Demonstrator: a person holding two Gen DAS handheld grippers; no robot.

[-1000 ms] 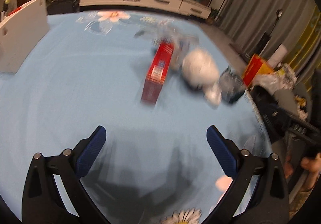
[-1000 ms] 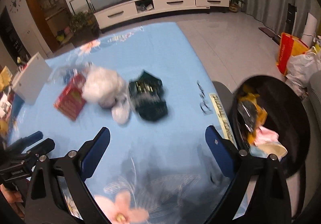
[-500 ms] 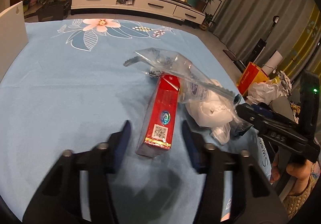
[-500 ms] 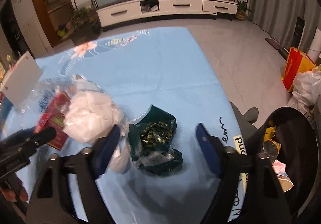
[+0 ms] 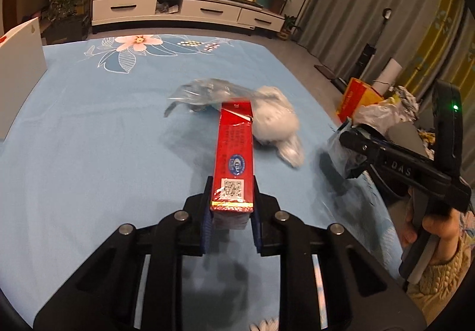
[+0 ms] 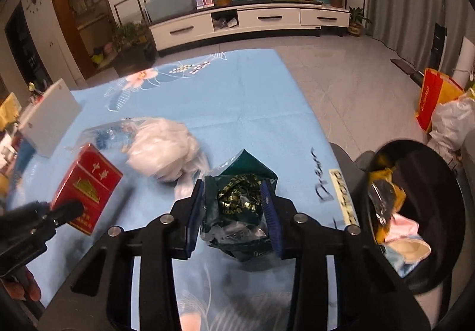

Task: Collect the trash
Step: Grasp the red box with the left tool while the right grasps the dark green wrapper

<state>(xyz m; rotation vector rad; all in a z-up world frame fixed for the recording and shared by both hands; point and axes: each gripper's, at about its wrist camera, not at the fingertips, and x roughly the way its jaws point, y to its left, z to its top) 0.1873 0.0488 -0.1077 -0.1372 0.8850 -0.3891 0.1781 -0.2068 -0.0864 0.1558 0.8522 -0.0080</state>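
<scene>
A long red box [image 5: 236, 147] lies on the blue flowered tablecloth [image 5: 89, 138]. Its near end sits between the blue pads of my left gripper [image 5: 232, 181], whose jaws are closing and touch both sides. In the right wrist view a crumpled dark green wrapper [image 6: 240, 206] fills my right gripper [image 6: 234, 184]; those jaws are closing too, pads against the wrapper. A white crumpled bag [image 5: 274, 120] and a clear plastic bag [image 5: 204, 93] lie just beyond the red box [image 6: 89, 185].
A black bin [image 6: 430, 165] with trash inside stands off the table's right edge. At the table's left stands a white box [image 6: 49, 117]. Bags [image 5: 383, 111] are piled on the floor to the right. A TV cabinet [image 6: 252, 19] is far behind.
Both grippers were wide open above bare cloth. They moved in on the trash and narrowed, the left around the red box, the right around the green wrapper.
</scene>
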